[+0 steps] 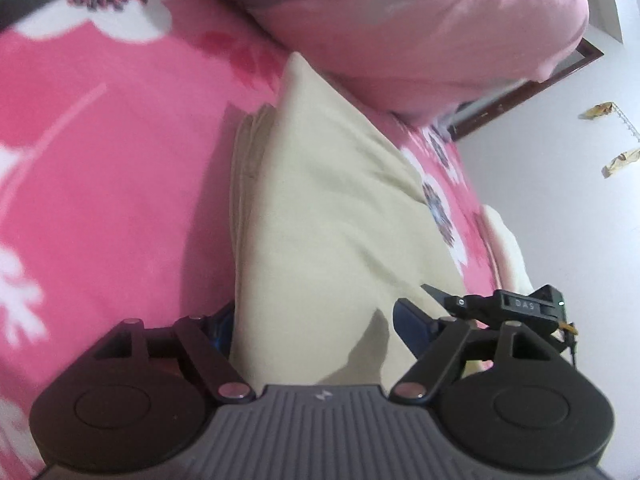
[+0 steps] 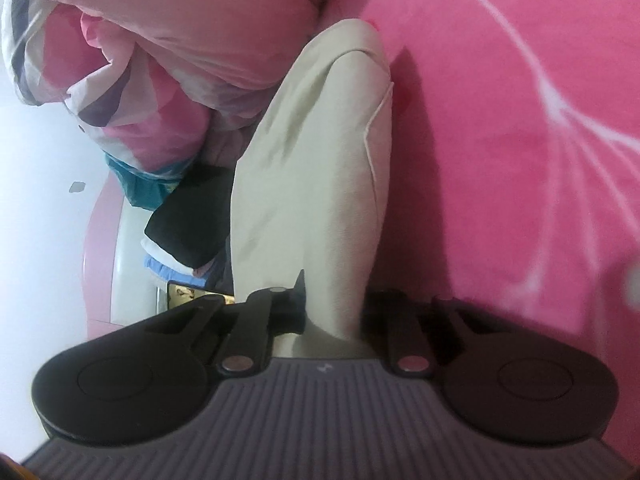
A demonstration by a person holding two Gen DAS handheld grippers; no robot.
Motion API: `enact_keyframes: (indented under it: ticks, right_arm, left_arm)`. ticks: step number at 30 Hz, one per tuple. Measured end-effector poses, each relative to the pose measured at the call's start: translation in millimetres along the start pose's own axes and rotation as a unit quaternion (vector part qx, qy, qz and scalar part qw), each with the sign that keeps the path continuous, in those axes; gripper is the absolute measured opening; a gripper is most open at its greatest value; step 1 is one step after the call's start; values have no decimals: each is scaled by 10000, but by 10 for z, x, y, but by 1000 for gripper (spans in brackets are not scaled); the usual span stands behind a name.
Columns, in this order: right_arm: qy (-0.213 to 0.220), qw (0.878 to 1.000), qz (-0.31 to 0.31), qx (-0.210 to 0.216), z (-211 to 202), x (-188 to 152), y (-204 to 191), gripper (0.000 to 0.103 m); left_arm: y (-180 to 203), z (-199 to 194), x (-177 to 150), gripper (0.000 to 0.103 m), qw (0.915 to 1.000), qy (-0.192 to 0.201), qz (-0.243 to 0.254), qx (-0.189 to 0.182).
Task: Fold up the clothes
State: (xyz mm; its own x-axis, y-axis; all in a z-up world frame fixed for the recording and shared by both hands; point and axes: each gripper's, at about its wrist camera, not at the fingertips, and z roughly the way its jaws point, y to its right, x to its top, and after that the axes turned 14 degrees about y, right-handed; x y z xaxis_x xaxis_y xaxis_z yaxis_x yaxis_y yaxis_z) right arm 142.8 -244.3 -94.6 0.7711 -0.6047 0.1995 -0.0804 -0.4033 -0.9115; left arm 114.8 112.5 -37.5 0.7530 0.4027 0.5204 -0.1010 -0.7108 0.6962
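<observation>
Meanwhile, cream garment (image 2: 312, 184) pinched between right fingers (image 2: 294, 304), straddled by left fingers (image 1: 412, 328).

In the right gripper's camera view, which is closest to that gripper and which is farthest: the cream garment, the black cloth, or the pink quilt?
1. Cream garment: between the right gripper fingers, pinched at its near end.
2. Black cloth: farther off, left of the garment.
3. Pink quilt: farthest, bunched at the upper left.
</observation>
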Motion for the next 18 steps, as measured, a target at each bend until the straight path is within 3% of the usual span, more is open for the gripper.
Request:
enact_keyframes:
  ticks: [5,6,9,13,16,18]
  right_arm:
    - [33,9999,48,-92,-392,-131,99,15]
    - [42,9999,-36,-134,-481,-175,103,15]
    - [84,9992,-232,-319,-705,-284,152,32]
    - [574,9936,-798,-562,-1090,-199,73,46]
    - [1128,9852,-1133,-618,-1308,-13,-55,48]
    - [1346,9796,-1354,-632,-1269,124,-150,48]
  left_arm:
    - [147,-108,-296,73,9995,-196,195,-183]
    - [187,-166,-358,72,9992,-134,362,-113]
    - [309,-439,-481,73,9942,411,922,364]
    - [527,-863,-549,75,9727,1414,1611,895]
    - [825,-983,-564,75,9548,1908,2145,771]
    - [1065,-885,-620,75,9481,1914,2525,247]
